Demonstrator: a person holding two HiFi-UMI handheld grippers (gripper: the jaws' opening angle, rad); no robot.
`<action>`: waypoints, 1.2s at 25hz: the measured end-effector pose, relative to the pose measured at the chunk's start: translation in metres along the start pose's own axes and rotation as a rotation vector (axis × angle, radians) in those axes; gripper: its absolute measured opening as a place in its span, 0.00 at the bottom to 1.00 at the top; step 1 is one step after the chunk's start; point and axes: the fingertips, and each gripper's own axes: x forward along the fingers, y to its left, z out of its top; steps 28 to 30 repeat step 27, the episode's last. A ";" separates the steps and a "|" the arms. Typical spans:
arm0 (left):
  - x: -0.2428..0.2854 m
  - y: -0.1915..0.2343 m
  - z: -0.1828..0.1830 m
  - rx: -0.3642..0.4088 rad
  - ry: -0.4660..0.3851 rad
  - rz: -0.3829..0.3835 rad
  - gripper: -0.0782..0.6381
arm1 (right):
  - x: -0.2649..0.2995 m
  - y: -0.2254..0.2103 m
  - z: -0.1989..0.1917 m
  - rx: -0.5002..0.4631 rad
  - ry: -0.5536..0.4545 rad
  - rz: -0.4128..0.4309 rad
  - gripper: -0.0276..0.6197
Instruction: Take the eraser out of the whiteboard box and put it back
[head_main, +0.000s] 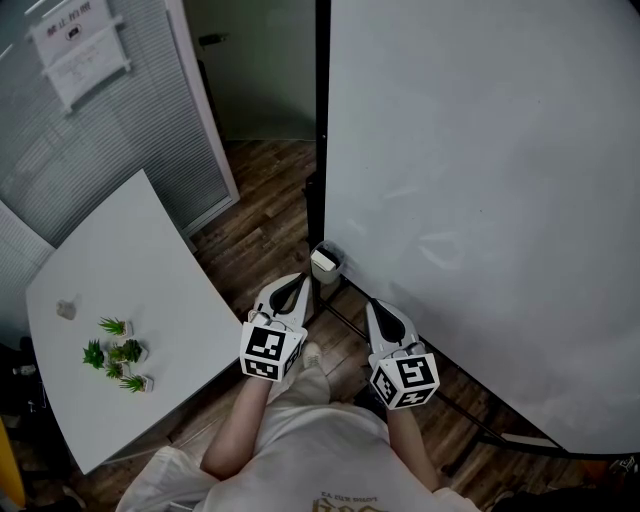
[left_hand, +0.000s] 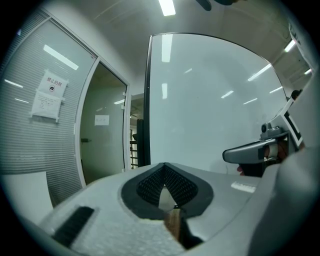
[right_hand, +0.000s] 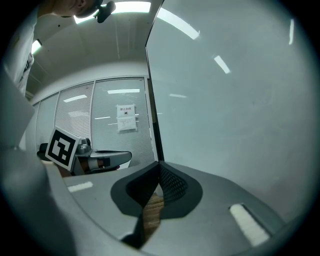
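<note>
The big whiteboard stands on a dark frame at the right. A small box hangs at its lower left corner; I cannot make out the eraser inside it. My left gripper is just below the box, apart from it, jaws shut with nothing between them. My right gripper is held beside it, close to the board's lower edge, also shut and empty. The left gripper view shows the closed jaw tips aimed at the board. In the right gripper view the closed tips face the board too.
A white table with several small potted plants stands at the left. A glass wall with blinds and a doorway lie behind it. The board's stand legs cross the wooden floor.
</note>
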 end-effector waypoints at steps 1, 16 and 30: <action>0.001 0.000 -0.001 -0.001 0.001 -0.001 0.10 | 0.000 0.000 0.000 -0.005 0.004 0.001 0.06; -0.002 0.000 0.003 0.002 -0.007 -0.003 0.10 | -0.003 -0.011 0.006 0.005 -0.001 0.013 0.06; -0.002 -0.003 0.008 0.003 -0.013 -0.007 0.10 | -0.004 -0.010 0.010 -0.001 -0.012 0.030 0.06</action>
